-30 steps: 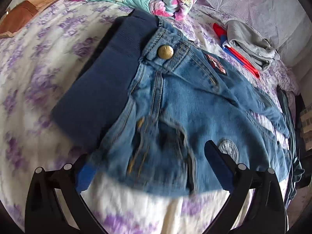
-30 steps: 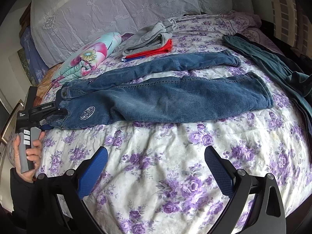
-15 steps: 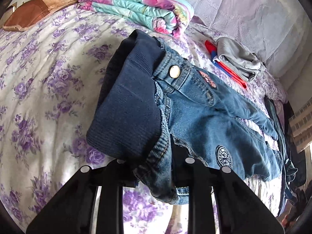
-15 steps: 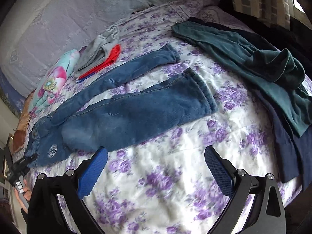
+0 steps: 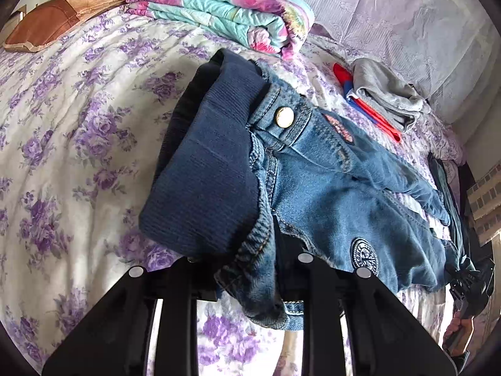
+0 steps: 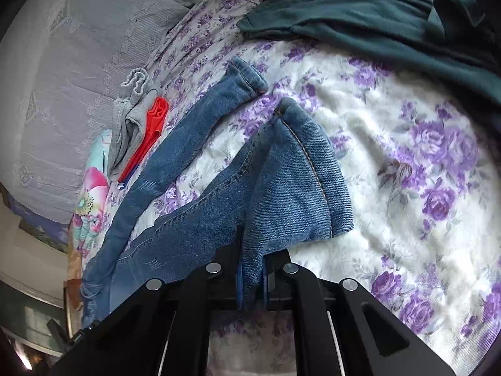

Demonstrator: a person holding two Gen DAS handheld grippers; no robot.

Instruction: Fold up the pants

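Blue jeans with a dark ribbed waistband and a brass button lie on a purple-flowered bedspread. My left gripper is shut on the near corner of the waist end and lifts it. In the right wrist view the two legs stretch away to the left. My right gripper is shut on the near leg's cuff. The far leg's cuff lies flat.
A folded floral quilt, a brown cushion and a folded grey and red garment lie near the pillows. Dark green clothing lies at the bed's far side.
Both grippers went from open to shut. The left closed on the waist end and lifted it. The right moved to the near leg's cuff and closed on it.
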